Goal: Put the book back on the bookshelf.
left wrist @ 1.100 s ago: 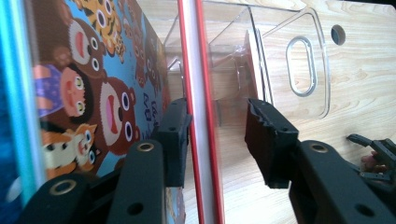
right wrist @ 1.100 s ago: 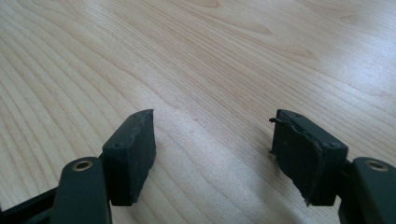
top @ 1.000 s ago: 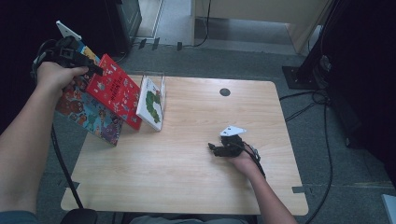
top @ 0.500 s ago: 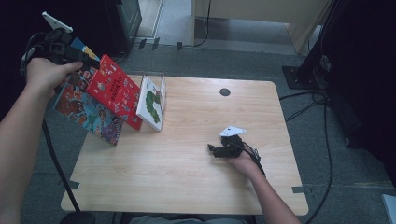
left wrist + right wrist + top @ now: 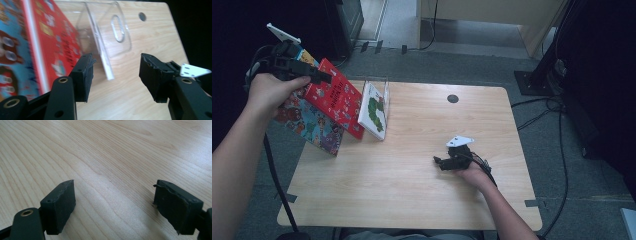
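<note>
My left gripper (image 5: 318, 76) hovers at the table's far left, by the top corner of a red book (image 5: 334, 97). In the left gripper view its jaws (image 5: 116, 75) have just been opening and stand open with nothing between the pads; the red book (image 5: 50, 37) lies just outside the left jaw. A blue picture book (image 5: 309, 125) leans behind the red one. A white book with a green caterpillar (image 5: 374, 110) stands in a clear acrylic stand (image 5: 112, 32). My right gripper (image 5: 439, 162) rests low on the table; its jaws (image 5: 115, 205) have just been opening and stand open over bare wood.
The wooden table (image 5: 412, 200) has a dark cable hole (image 5: 452, 98) near its far edge. The books hang over the table's left edge. Cables trail on the grey floor to the right, and dark furniture stands at the far left and right.
The left hand swung out to the left and came back to the red book's top corner. The right hand has kept still on the table.
</note>
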The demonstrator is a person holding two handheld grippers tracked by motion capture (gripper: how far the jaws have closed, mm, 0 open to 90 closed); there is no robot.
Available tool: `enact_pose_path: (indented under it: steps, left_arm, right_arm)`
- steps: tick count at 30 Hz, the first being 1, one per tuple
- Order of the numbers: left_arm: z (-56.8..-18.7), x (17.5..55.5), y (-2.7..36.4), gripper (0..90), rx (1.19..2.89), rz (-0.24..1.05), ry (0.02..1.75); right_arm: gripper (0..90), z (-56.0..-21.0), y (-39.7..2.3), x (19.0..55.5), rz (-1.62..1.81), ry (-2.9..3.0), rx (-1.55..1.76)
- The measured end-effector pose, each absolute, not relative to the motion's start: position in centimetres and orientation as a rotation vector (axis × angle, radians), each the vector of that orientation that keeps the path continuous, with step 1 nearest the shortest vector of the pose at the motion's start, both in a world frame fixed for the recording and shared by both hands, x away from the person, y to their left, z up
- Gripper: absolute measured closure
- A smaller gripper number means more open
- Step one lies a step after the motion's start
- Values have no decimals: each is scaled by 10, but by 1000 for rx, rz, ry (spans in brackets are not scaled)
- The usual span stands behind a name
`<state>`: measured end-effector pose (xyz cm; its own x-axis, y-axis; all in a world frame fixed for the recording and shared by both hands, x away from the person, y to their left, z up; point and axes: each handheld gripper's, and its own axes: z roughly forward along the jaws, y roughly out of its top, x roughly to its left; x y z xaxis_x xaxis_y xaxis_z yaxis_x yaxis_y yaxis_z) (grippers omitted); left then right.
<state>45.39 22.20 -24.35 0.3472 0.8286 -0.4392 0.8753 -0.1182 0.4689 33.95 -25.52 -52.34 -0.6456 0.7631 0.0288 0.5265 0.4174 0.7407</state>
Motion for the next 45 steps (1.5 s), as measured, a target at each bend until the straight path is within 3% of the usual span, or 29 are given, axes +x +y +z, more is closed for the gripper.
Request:
enact_pose_path:
  steps: [33, 45]
  left_arm:
    - [-349, 378, 155, 416, 2113, -162, 1270]
    - [-399, 364, 139, 418, 2151, -222, 1291]
  right_arm:
    - [155, -524, -256, 338, 1062, 2366, 1108]
    - [155, -524, -256, 338, 1061, 2368, 1111]
